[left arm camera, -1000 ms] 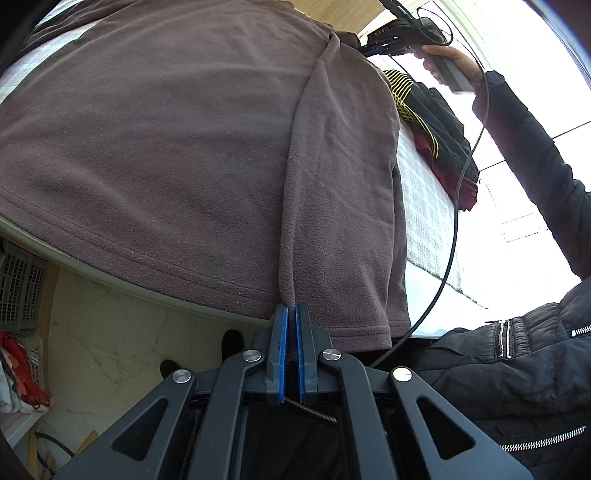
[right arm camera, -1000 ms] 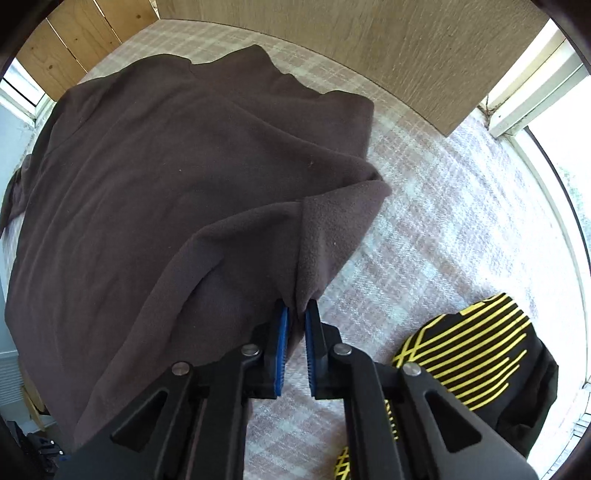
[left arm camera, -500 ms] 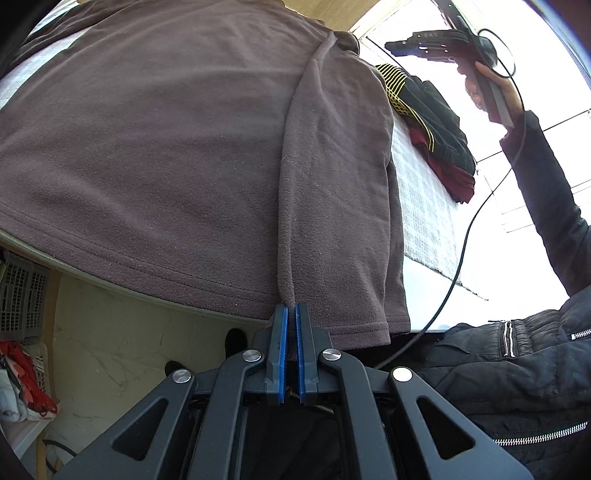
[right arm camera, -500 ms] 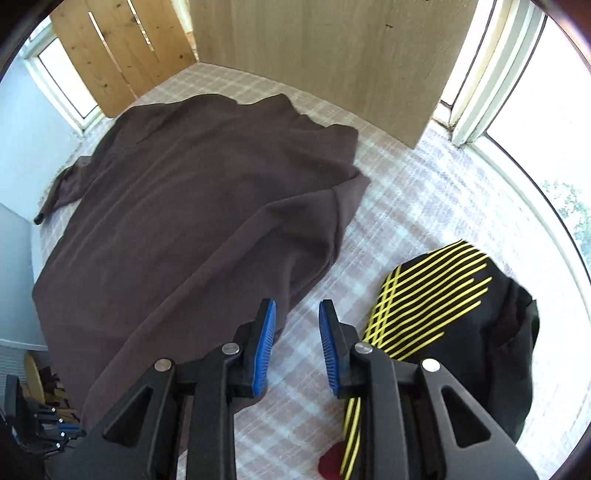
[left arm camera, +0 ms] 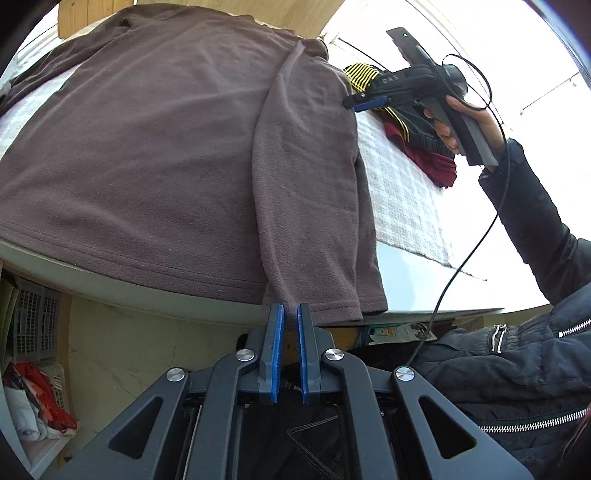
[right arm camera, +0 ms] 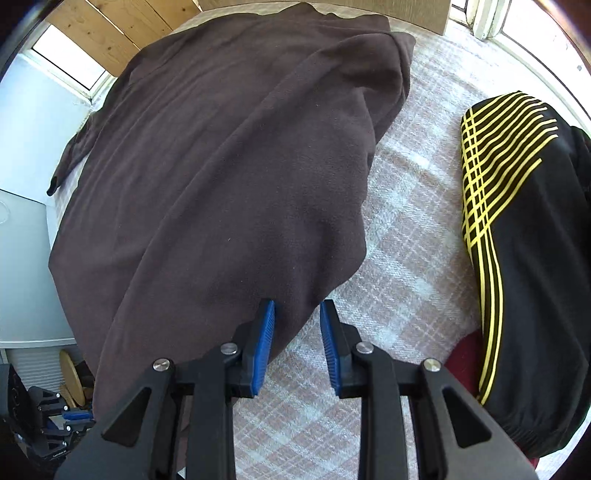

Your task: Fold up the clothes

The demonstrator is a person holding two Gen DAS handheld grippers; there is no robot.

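Observation:
A brown fleece sweater (left arm camera: 155, 147) lies spread over the plaid-covered bed, its right side folded inward in a long strip (left arm camera: 306, 166) and its hem hanging over the bed edge. My left gripper (left arm camera: 290, 314) sits at that hem with its jaws slightly parted; the fabric's lower corner sits at the gap. My right gripper (right arm camera: 297, 314) is open above the sweater's folded edge (right arm camera: 229, 184), holding nothing. It also shows in the left wrist view (left arm camera: 365, 101), held up in a hand.
A black garment with yellow stripes (right arm camera: 517, 221) over red cloth lies on the plaid cover (right arm camera: 406, 258) at the right. Plastic baskets (left arm camera: 33, 325) with clothes stand below the bed at the left. A wooden headboard (right arm camera: 122, 29) is behind.
My right gripper let go of the sweater's fold, opened, and lifted away, then came lower over it. My left gripper's jaws have parted from shut to slightly open at the hem.

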